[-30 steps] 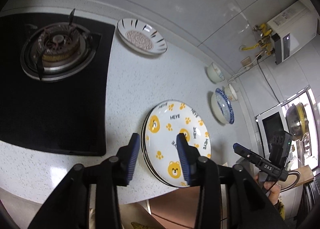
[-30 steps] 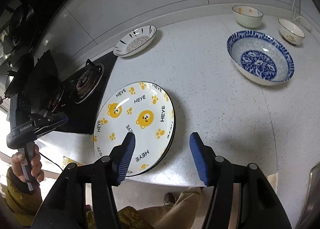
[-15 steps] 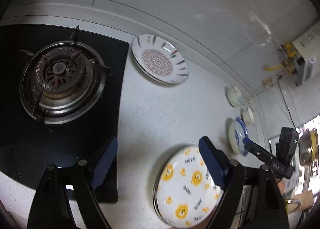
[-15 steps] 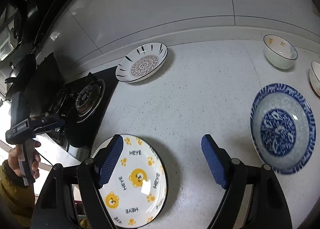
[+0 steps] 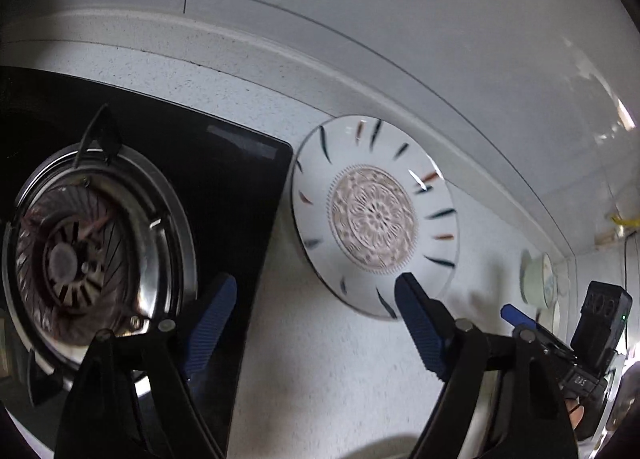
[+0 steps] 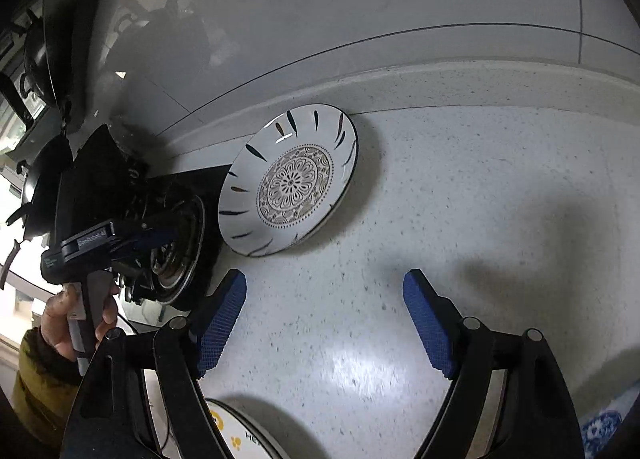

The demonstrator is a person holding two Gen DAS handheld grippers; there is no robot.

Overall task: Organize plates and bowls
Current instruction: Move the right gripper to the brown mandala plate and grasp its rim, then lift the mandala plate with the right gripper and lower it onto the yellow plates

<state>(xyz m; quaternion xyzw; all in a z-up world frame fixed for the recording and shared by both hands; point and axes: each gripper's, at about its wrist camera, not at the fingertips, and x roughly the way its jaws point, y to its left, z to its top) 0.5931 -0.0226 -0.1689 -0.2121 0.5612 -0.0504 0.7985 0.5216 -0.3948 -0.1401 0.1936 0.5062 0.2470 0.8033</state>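
Observation:
A white plate with dark rim strokes and a brown mandala centre (image 5: pixel 376 215) (image 6: pixel 294 183) lies flat on the speckled counter by the back wall, right beside the hob. My left gripper (image 5: pixel 316 279) hovers at its near-left rim. Its jaws stand wide and are closing, with only the plate's rim, counter and hob edge between them. My right gripper (image 6: pixel 325 275) is open over bare counter, short of the plate's near edge. The stacked yellow bear plates (image 6: pixel 236 435) peek in at the bottom of the right wrist view.
A black glass hob (image 5: pixel 240 187) with a gas burner (image 5: pixel 80 251) sits left of the plate. A small white bowl (image 5: pixel 540 279) stands far right, and a blue patterned bowl (image 6: pixel 604 427) lies at the right wrist view's lower right. A hand (image 6: pixel 64 319) holds the left gripper's handle.
Both grippers have swept away from the bear plates toward the back wall and now flank the striped plate. Both pairs of jaws stand wider than a second ago.

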